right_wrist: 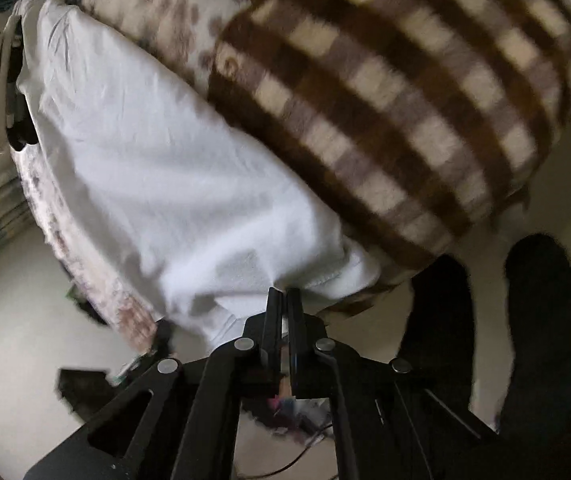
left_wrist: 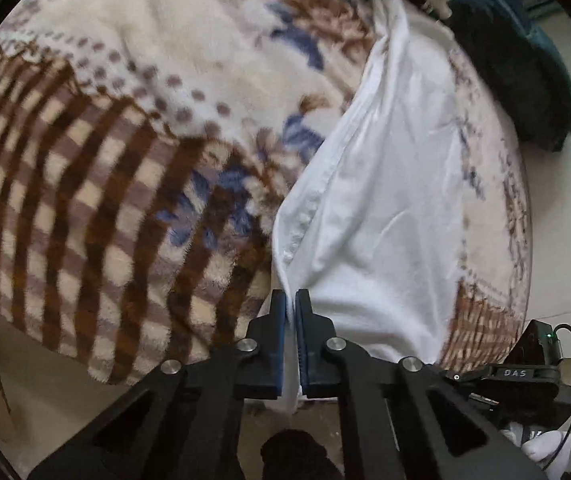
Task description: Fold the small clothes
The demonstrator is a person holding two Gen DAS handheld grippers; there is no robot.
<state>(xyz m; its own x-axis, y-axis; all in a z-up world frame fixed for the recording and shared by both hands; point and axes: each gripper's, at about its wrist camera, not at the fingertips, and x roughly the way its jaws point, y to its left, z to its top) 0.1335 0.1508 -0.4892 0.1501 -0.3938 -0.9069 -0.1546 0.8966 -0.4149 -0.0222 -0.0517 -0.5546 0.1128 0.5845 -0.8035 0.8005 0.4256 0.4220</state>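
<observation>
- In the left wrist view, my left gripper (left_wrist: 290, 294) was clamped on the near edge of the white garment (left_wrist: 385, 184), a strip of the cloth running down between the closed jaws.
- The garment lay long and loosely bunched along the right side of the patterned blanket (left_wrist: 105, 160), its far end twisted into a peak near the blanket's far edge. A seam ran down its left side. I saw no finished fold in it.
- Beyond the garment's far end sat a dark pile of cloth (left_wrist: 517, 80); I could not tell what it was.
- In the right wrist view, my right gripper (right_wrist: 282, 292) was pinched shut on the garment's (right_wrist: 145, 168) hem, where it hung over the blanket's (right_wrist: 385, 100) near edge.
- From there the garment stretched away fairly flat, with shallow wrinkles.
- I judged the task barely begun: both near corners were held, and the folding itself was left to do.
</observation>
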